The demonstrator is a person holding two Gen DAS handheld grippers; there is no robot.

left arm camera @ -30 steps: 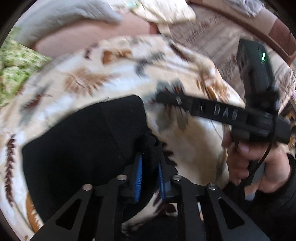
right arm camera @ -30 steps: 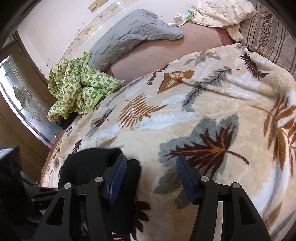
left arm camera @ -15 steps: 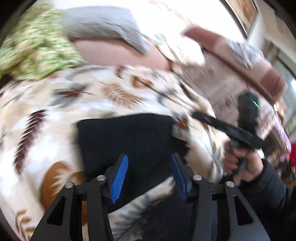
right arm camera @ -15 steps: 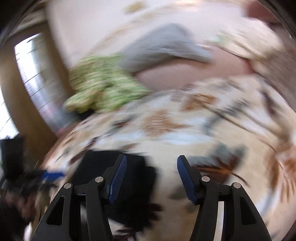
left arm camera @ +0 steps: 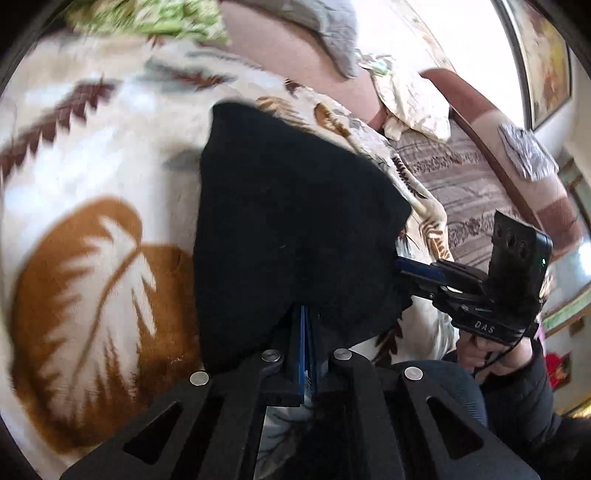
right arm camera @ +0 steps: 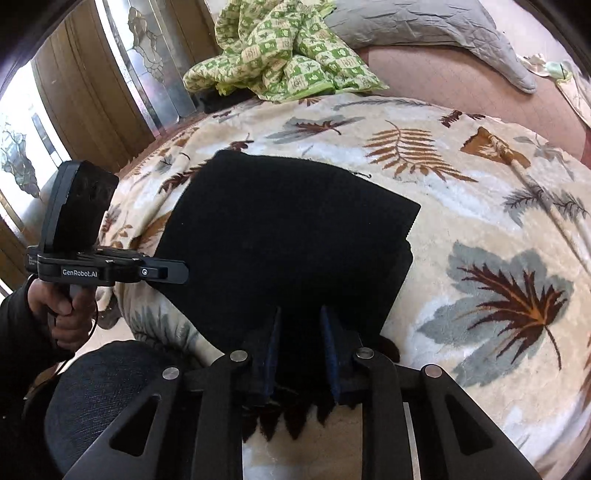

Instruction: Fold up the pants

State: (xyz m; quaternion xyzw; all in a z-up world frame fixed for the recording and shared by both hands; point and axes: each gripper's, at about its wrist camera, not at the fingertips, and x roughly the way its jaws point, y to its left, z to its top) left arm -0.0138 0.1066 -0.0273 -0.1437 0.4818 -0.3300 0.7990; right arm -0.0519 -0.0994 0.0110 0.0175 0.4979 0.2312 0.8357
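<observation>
The left gripper (left arm camera: 306,347) has its blue pads pressed together on the near edge of the black pants (left arm camera: 291,221), cloth rising straight out from between them. The right gripper (right arm camera: 300,350) is narrowed around the near edge on its own side; dark fabric fills the gap between its pads, so it seems to be pinching that edge, though black on black makes the contact hard to confirm.

Half a second ago both pairs of pads were spread with the cloth lying loose between or ahead of them; a second ago the left one was clamped while the right one stood wide apart. So both have now closed on the near edge, and the pants look bigger in each view, the tools having come in closer. My reading: a fresh two-point grasp for the next fold, probably carrying the near edge over toward the far one.

Ahead of the tongs the pants lie as a compact dark rectangle, already folded at least once, on the leaf-print blanket (right arm camera: 480,206). Further out, beyond the blanket's far edge, sit a green checked cloth (right arm camera: 280,55) and a grey quilted pillow (right arm camera: 424,26).

Count: one pair of pants, two grippers, one blanket, one green cloth, one grey pillow
</observation>
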